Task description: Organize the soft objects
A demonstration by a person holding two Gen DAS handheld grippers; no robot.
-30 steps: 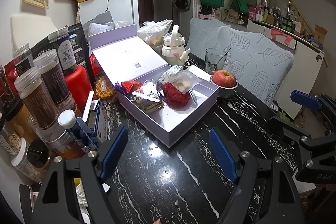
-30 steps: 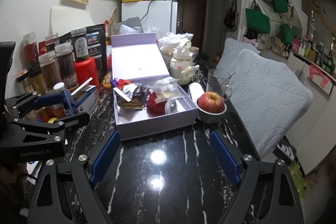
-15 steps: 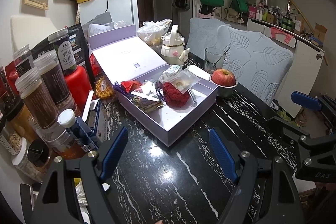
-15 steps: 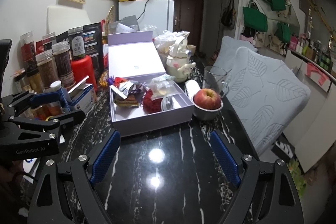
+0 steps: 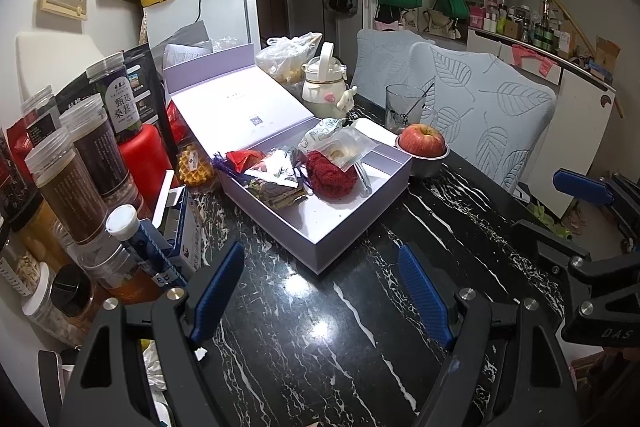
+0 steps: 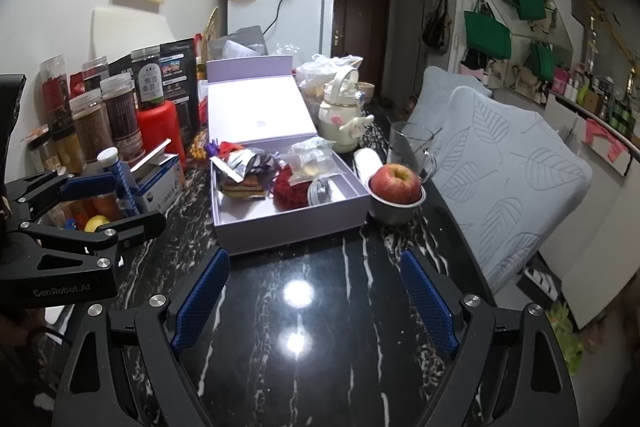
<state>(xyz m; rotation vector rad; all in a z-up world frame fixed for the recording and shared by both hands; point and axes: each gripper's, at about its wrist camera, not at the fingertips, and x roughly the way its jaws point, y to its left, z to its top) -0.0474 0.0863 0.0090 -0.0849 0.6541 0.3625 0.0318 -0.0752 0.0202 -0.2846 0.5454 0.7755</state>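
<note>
An open lilac gift box [image 5: 352, 223] [image 6: 280, 231] sits on the black marble table. It holds a red fuzzy ball [image 5: 331, 175] [image 6: 289, 189], clear snack bags [image 5: 344, 147] [image 6: 310, 159], foil packets [image 5: 276, 167] [image 6: 244, 163] and a layered cake piece [image 5: 280, 193] [image 6: 242, 187]. My left gripper [image 5: 322, 291] is open and empty, low over the table in front of the box. My right gripper [image 6: 314, 301] is open and empty, also in front of the box. Each gripper shows at the edge of the other's view.
An apple in a metal bowl [image 5: 422, 143] [image 6: 396, 187], a glass mug [image 6: 408, 147] and a cream kettle [image 5: 324, 87] stand right of the box. Jars [image 5: 76, 183], a red canister [image 6: 158, 123] and a blue carton [image 6: 160, 179] crowd the left. Leaf-patterned chairs [image 6: 512, 179] stand at the right.
Both grippers have drawn back slightly from the box and stay open. Nothing on the table has moved.
</note>
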